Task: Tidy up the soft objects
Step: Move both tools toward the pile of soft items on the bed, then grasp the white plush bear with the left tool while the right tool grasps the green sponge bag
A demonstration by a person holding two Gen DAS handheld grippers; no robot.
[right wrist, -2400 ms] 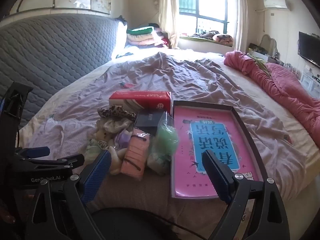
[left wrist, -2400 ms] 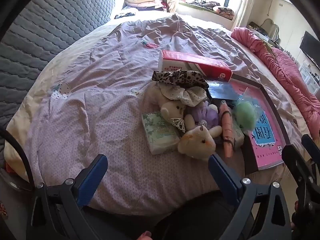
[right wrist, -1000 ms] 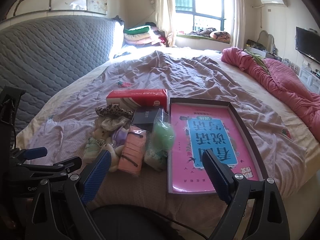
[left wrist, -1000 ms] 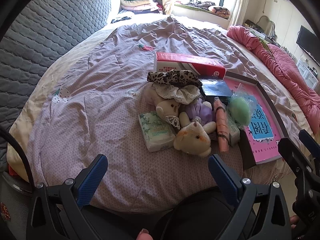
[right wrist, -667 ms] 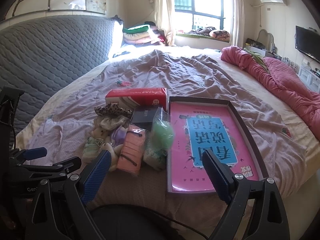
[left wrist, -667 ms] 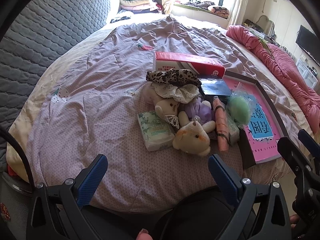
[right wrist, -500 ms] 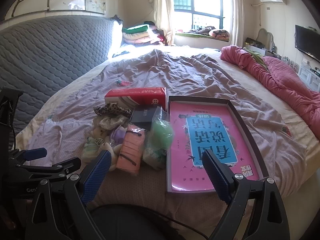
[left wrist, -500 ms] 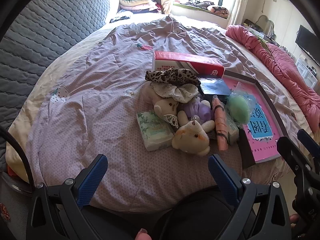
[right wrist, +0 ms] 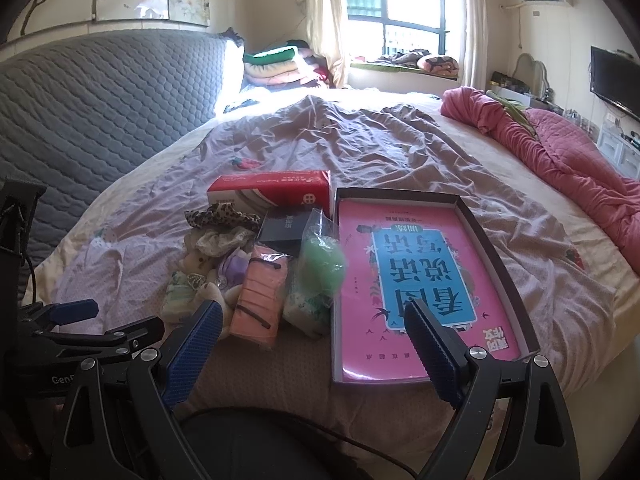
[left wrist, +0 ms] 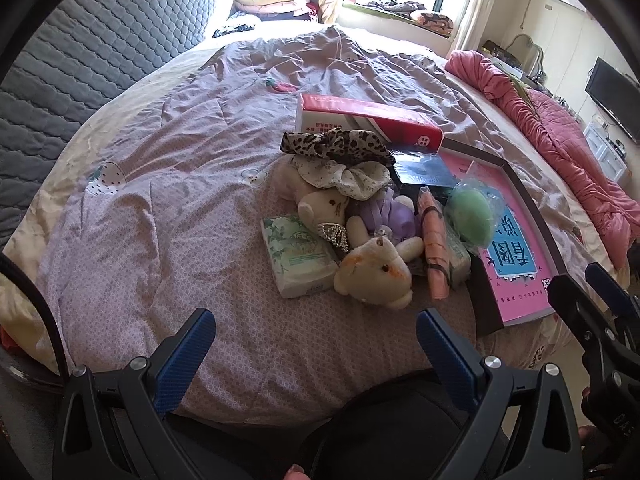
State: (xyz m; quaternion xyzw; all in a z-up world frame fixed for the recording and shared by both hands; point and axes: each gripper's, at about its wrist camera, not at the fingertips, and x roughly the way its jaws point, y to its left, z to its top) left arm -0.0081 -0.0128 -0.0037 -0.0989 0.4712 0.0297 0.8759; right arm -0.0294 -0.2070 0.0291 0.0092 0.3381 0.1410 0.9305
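Hovering over the near edge of a bed, the left gripper stands with its blue pads spread wide and nothing between them. Seen from the left wrist, a heap of soft things lies ahead on the lilac quilt: a cream teddy bear nearest, a packet of tissues touching its left side, a purple plush toy behind it, and a leopard scrunchie at the far end against a red box. The bear looks light and squashy; its round head or body would likely give the pads the surest hold.

From the right wrist, the right gripper is equally wide open and empty, poised over the near end of a shallow tray with a pink-and-blue printed floor. Just left of the tray sit a green sponge in a clear bag and a folded peach cloth. The bag's film may prove slippery, so squeezing the sponge itself seems wiser; the cloth would probably sag unless pinched mid-fold.
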